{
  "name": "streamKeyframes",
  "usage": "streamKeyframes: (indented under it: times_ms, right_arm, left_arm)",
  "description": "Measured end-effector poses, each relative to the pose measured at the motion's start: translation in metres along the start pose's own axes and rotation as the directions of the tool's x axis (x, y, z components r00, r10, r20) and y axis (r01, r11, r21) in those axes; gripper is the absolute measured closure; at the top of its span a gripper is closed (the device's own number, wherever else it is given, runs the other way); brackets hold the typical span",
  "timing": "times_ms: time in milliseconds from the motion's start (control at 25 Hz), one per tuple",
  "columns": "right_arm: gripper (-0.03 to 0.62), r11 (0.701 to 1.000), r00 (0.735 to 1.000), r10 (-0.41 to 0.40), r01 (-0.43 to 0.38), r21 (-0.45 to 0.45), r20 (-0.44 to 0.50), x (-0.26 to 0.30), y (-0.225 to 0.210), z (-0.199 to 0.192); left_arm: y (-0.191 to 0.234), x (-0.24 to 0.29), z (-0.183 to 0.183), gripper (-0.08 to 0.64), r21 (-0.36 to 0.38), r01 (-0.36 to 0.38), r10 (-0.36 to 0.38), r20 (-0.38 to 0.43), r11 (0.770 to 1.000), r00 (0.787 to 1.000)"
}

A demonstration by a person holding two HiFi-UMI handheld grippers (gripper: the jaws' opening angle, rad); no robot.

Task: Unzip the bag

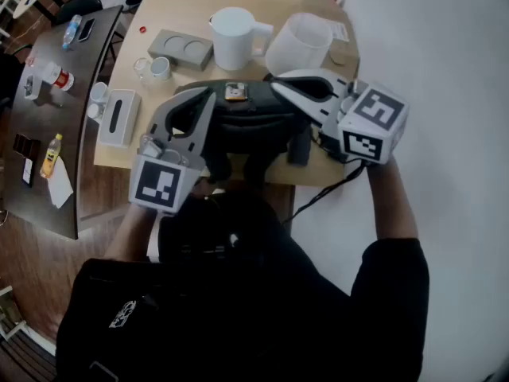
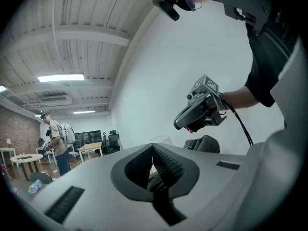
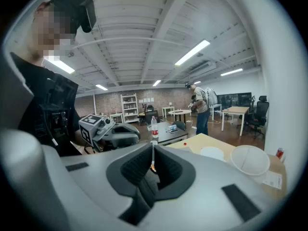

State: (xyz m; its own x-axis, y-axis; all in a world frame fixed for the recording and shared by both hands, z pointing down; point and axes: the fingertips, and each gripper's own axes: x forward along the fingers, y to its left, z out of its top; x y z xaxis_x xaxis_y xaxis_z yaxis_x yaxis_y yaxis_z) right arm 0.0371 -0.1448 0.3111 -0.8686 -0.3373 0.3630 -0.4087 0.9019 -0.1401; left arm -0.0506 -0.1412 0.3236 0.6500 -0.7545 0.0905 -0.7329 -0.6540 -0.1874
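Right gripper view shows the right gripper [image 3: 153, 148] with its grey jaws drawn almost together, pinching a thin pale strip [image 3: 152, 160] with an orange end. I cannot tell whether that strip is the zip pull. In the head view this gripper's tip sits at the far upper edge of the dark grey fabric bag [image 1: 254, 122], which lies at the near edge of the light wooden table [image 1: 171, 10], right in front of the person. The left gripper [image 1: 208, 95] has its jaws pressed fully together at the bag's left end, and I can make out nothing between them. A white plastic jug [image 1: 235, 38] and a translucent round tub [image 1: 298, 42] stand just behind the bag.
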Motion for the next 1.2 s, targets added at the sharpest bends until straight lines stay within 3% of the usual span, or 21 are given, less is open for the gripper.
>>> streamKeyframes:
  times_ms: [200, 320, 440, 560, 800, 1040, 1200]
  right_arm:
    - [0.494, 0.999, 0.997, 0.042, -0.041, 0.018, -0.059, 0.008, -0.008, -0.006]
    - [0.494, 0.989, 0.989, 0.126, -0.119, 0.082, -0.082, 0.013, -0.009, -0.010]
    - [0.494, 0.964, 0.959, 0.245, -0.225, 0.143, -0.140, 0.017, -0.005, -0.015]
    - [0.494, 0.917, 0.905, 0.368, -0.316, 0.242, -0.214, 0.023, 0.002, -0.023]
    - [0.494, 0.833, 0.812, 0.505, -0.369, 0.413, -0.292, 0.036, 0.001, -0.032]
    - [0.495, 0.809, 0.657, 0.571, -0.346, 0.476, -0.492, 0.045, -0.003, -0.043]
    - [0.495, 0.764, 0.603, 0.619, -0.311, 0.566, -0.503, 0.053, -0.008, -0.048]
  left_arm:
    - [-0.003, -0.002, -0.006, 0.561, 0.038, -0.026, 0.026, 0.016, 0.999, 1.000]
    - [-0.004, 0.000, -0.009, 0.561, 0.068, -0.041, 0.039, 0.027, 0.997, 0.999]
    - [-0.004, 0.000, -0.010, 0.561, 0.079, -0.058, 0.055, 0.039, 0.995, 0.998]
    - [-0.004, 0.001, -0.011, 0.561, 0.072, -0.065, 0.062, 0.049, 0.995, 0.997]
    - [-0.003, 0.003, -0.016, 0.561, 0.072, -0.063, 0.060, 0.035, 0.995, 0.998]
    - [-0.004, 0.004, -0.017, 0.561, 0.073, -0.061, 0.058, 0.039, 0.995, 0.998]
    - [-0.004, 0.005, -0.017, 0.561, 0.068, -0.063, 0.060, 0.048, 0.996, 0.997]
